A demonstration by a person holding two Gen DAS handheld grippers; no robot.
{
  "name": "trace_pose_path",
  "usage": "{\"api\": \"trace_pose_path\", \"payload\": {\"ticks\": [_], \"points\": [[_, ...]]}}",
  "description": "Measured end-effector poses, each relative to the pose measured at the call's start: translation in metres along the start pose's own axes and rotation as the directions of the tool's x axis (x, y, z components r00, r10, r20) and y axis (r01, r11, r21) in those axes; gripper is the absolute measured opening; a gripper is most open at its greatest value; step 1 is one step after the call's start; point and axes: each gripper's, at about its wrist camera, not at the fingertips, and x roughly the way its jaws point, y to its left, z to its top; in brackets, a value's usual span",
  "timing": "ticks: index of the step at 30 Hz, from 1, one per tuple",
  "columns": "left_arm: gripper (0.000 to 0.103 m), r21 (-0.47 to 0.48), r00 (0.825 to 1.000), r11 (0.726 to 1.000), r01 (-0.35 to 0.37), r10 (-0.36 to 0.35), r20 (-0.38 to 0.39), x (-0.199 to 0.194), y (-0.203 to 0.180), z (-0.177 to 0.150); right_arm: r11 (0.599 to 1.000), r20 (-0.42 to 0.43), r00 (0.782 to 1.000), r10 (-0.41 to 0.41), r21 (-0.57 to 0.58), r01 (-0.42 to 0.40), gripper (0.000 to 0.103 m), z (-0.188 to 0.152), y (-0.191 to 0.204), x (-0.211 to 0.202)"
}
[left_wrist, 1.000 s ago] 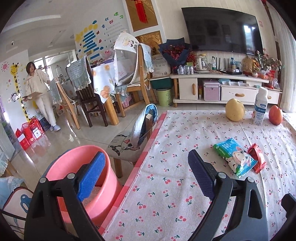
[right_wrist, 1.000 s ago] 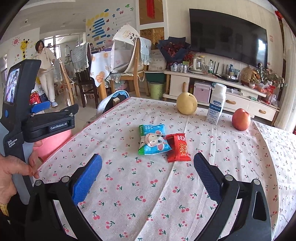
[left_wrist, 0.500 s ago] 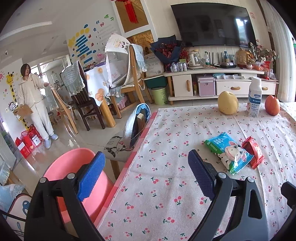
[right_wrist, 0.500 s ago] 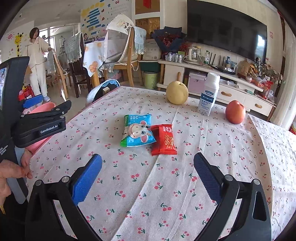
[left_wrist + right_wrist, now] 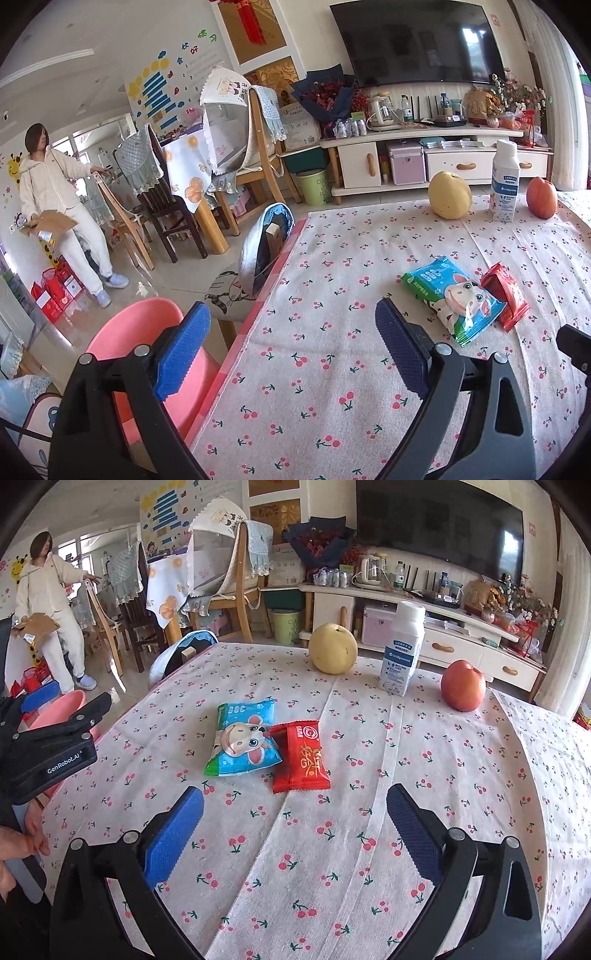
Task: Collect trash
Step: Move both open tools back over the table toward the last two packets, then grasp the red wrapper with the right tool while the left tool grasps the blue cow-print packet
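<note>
On the cherry-print worktop point(image 5: 424, 775), a blue cartoon snack packet point(image 5: 243, 740) lies touching a red wrapper point(image 5: 304, 757) on its right. Beyond the packet stand a yellow pear point(image 5: 333, 648), a white bottle point(image 5: 402, 653) and a red apple point(image 5: 463, 685). The right tongs point(image 5: 295, 840) hover spread and empty just short of the packet. The left tongs point(image 5: 291, 345), also spread and empty, sit over the worktop's left edge beside a pink bin point(image 5: 136, 328).

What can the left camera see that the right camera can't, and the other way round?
Only the left camera shows the left tool's blue pads and the cat-print chair seat. Only the right camera shows a hand gripping the left tool's handle and the right tool, open. Both show the blue wrapper, red wrapper, pear, bottle, apple and pink bin.
</note>
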Motion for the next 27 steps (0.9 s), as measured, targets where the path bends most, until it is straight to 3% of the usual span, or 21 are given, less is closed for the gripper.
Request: {"api": "trace_pose_path", "payload": {"ticks": [7, 19, 20, 23, 27], "points": [[0.092, 0.001, 1.000, 1.000, 0.013, -0.013, -0.020, 0.004, -0.003, 0.000, 0.999, -0.029, 0.999, 0.028, 0.027, -0.027, 0.098, 0.003, -0.010, 0.020], [0.092, -0.093, 0.989, 0.989, 0.117, -0.124, -0.080, 0.013, 0.006, -0.003, 0.990, -0.066, 0.994, 0.089, 0.119, -0.081, 0.097, 0.012, -0.032, 0.048], [0.092, -0.098, 0.987, 0.987, 0.125, -0.134, -0.085, 0.014, 0.005, -0.003, 0.990, -0.069, 0.993, 0.091, 0.115, -0.083, 0.096, 0.012, -0.031, 0.050], [0.092, -0.115, 0.981, 0.981, 0.154, -0.166, -0.100, 0.017, 0.004, -0.005, 0.990, -0.084, 0.991, 0.102, 0.110, -0.092, 0.075, 0.014, -0.029, 0.060], [0.092, -0.127, 0.977, 0.977, 0.170, -0.184, -0.111, 0.019, 0.003, -0.005, 0.989, -0.083, 0.990, 0.113, 0.100, -0.105, 0.071, 0.019, -0.029, 0.070]]}}
